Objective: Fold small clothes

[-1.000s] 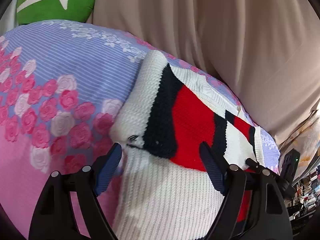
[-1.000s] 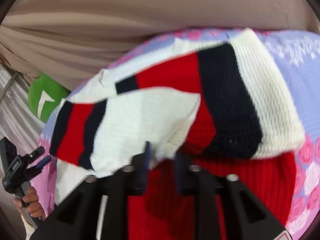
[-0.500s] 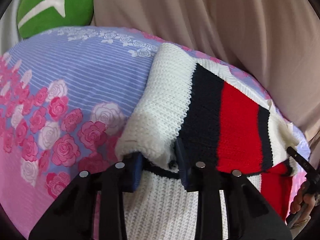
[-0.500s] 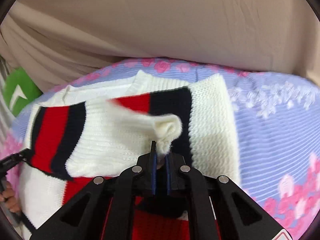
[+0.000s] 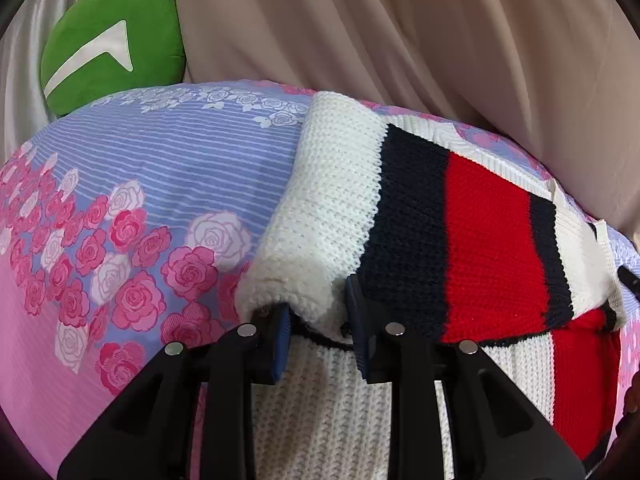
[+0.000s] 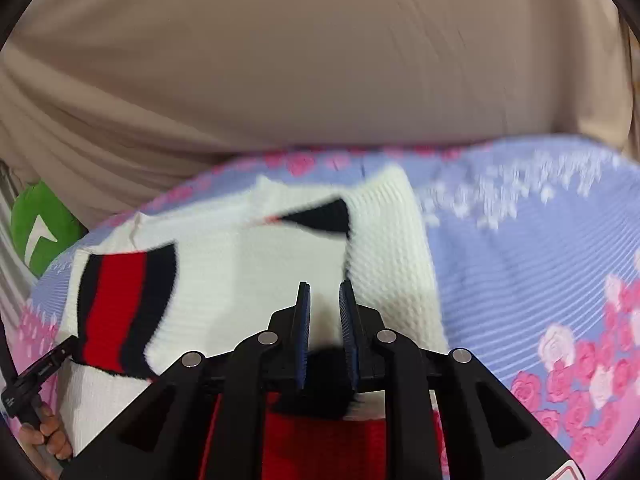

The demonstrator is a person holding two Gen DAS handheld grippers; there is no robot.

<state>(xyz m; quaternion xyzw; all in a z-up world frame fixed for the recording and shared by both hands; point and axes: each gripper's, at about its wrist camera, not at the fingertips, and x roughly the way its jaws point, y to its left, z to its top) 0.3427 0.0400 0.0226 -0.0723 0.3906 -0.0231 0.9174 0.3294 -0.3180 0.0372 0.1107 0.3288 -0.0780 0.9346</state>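
Note:
A small knit sweater [image 5: 460, 240], white with black and red stripes, lies on a floral bedsheet [image 5: 140, 184]. Its sleeves are folded across the body. My left gripper [image 5: 318, 326] is shut on the white cuff end [image 5: 304, 276] of the folded sleeve, at the sweater's left edge. In the right wrist view the sweater [image 6: 248, 280] lies flat with a sleeve laid over it. My right gripper [image 6: 324, 308] sits just above that sleeve with its jaws a little apart and nothing between them.
A beige curtain [image 5: 400, 32] hangs behind the bed. A green cushion [image 5: 112, 44] rests at the far left; it also shows in the right wrist view [image 6: 40, 232]. The person's hand on the left gripper's handle [image 6: 36, 412] shows at the lower left there.
My left gripper closed on the white cuff and stays on it. My right gripper carried the other sleeve across the sweater, then opened and let it drop flat.

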